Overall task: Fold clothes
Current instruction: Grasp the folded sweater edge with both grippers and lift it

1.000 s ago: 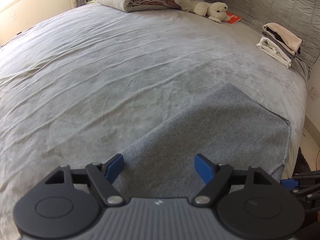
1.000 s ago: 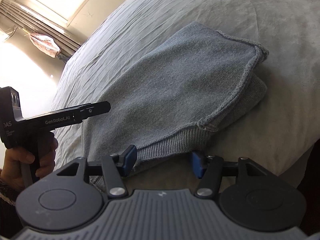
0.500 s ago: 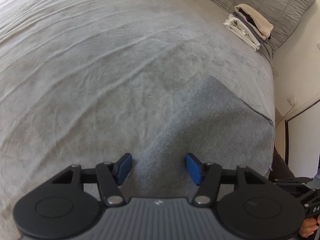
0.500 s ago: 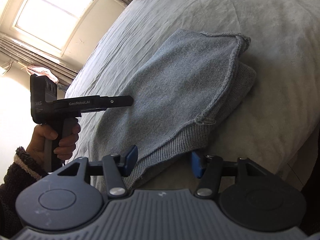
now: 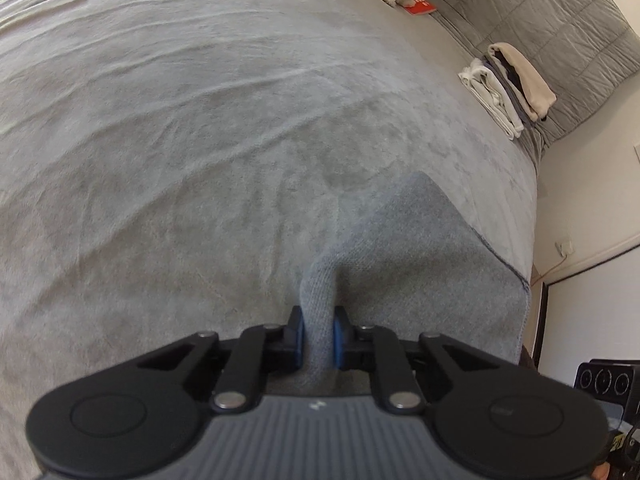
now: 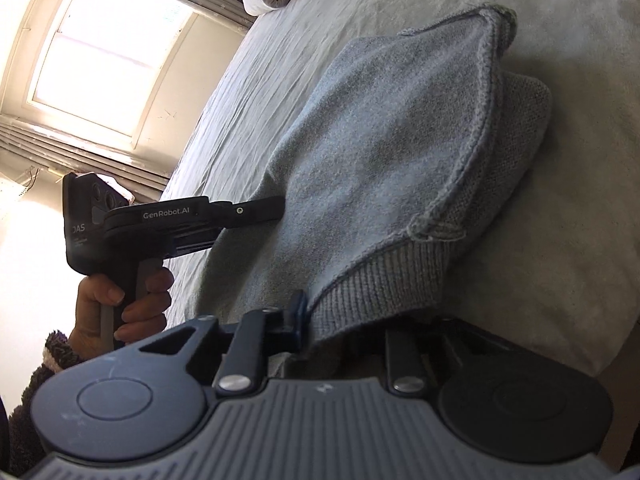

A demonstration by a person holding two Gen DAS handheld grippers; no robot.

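The folded grey sweater [image 5: 420, 276] was found lying near the grey-covered bed's [image 5: 180, 140] edge, a raised fold pinched between the left gripper's [image 5: 318, 336] blue pads, its ribbed hem [image 6: 380, 280] clamped in the right gripper [image 6: 320, 320].

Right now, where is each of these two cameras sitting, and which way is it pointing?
Left wrist view: rides on the left gripper, looking along its jaws across the bed toward a stack of folded clothes; its jaws pinch the grey sweater.
Right wrist view: rides on the right gripper, looking toward the window; the person's left hand shows.
Shared: sweater, bed.
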